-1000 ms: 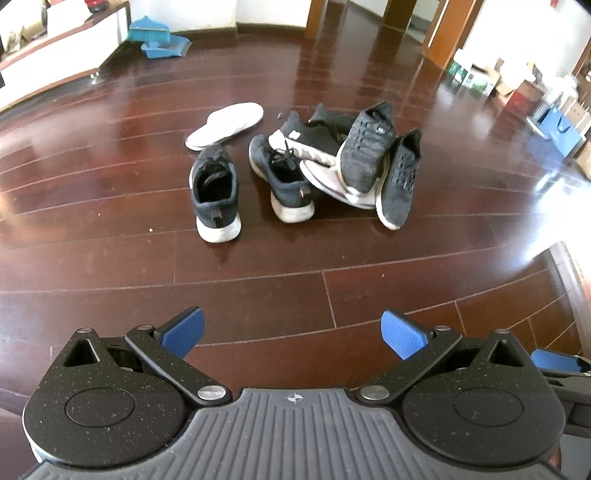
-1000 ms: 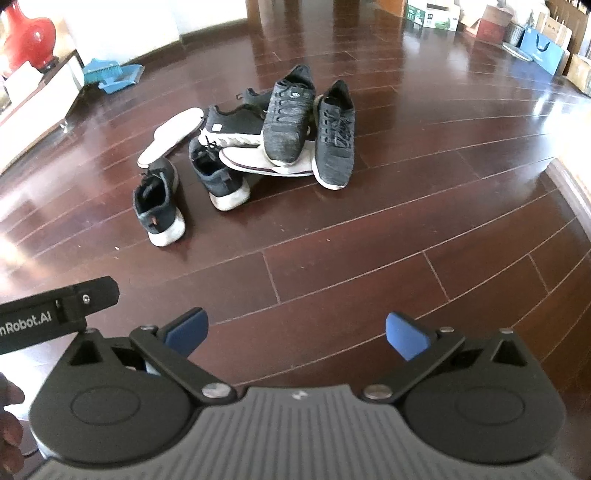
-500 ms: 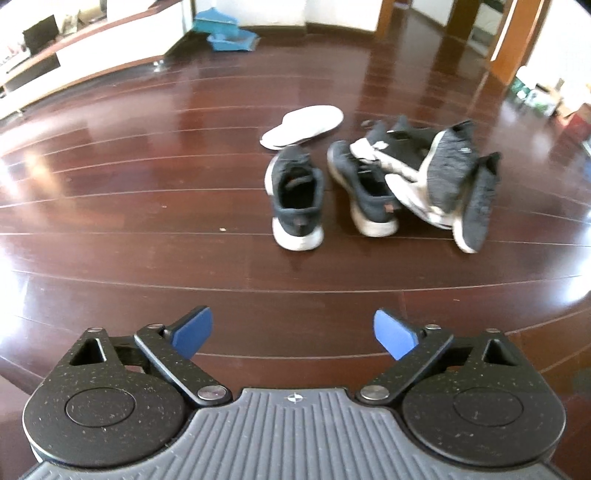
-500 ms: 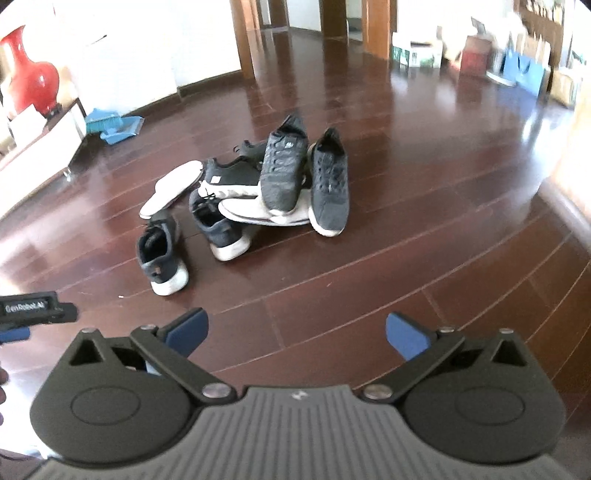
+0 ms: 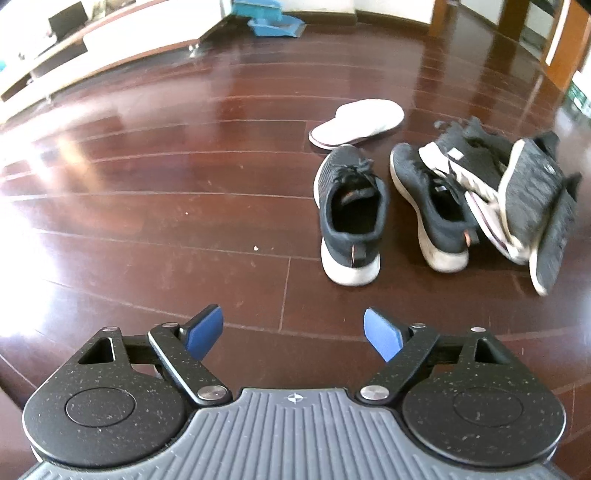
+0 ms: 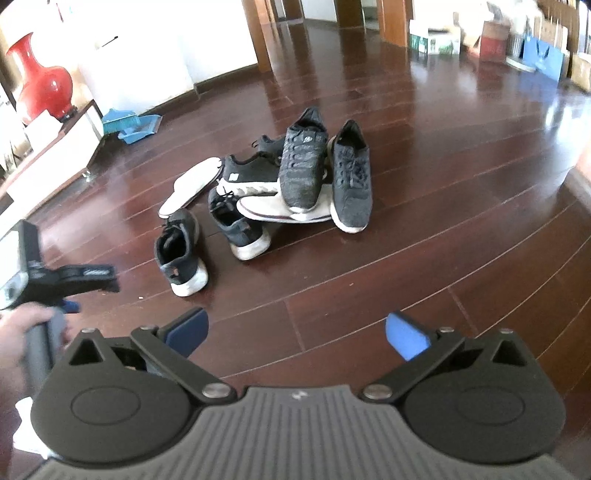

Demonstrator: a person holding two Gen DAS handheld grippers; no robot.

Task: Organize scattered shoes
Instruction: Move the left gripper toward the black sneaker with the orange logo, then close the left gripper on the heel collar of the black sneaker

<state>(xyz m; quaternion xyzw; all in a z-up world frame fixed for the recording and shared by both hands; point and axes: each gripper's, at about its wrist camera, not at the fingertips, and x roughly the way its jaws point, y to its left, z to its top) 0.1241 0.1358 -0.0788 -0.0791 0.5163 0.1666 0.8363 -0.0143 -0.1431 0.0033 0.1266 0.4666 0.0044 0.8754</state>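
Note:
Several shoes lie scattered on the dark wooden floor. A black sneaker with a white sole [image 5: 349, 218] [image 6: 181, 253] stands alone, heel toward me. Its partner [image 5: 432, 210] [image 6: 236, 229] leans into a pile holding a white shoe [image 6: 284, 212], two grey knit sneakers [image 6: 303, 166] [image 6: 351, 181] and a black one [image 6: 251, 173]. A white insole [image 5: 356, 123] [image 6: 190, 184] lies behind. My left gripper [image 5: 293, 332] hangs open, a short way before the lone sneaker. My right gripper [image 6: 297, 332] is open too, farther back. Neither holds anything.
A blue dustpan and brush [image 5: 275, 24] [image 6: 131, 125] lie by the far wall. A low white cabinet [image 5: 110, 48] runs along the left, with a red vase [image 6: 44, 83] on it. Boxes and bags [image 6: 517, 44] line the far right. A hand [image 6: 22, 332] holds the left gripper's handle.
The left gripper has swung left and come closer to the lone black sneaker; the shoes now sit at the right of its view. The right gripper has tilted up and drawn slightly nearer.

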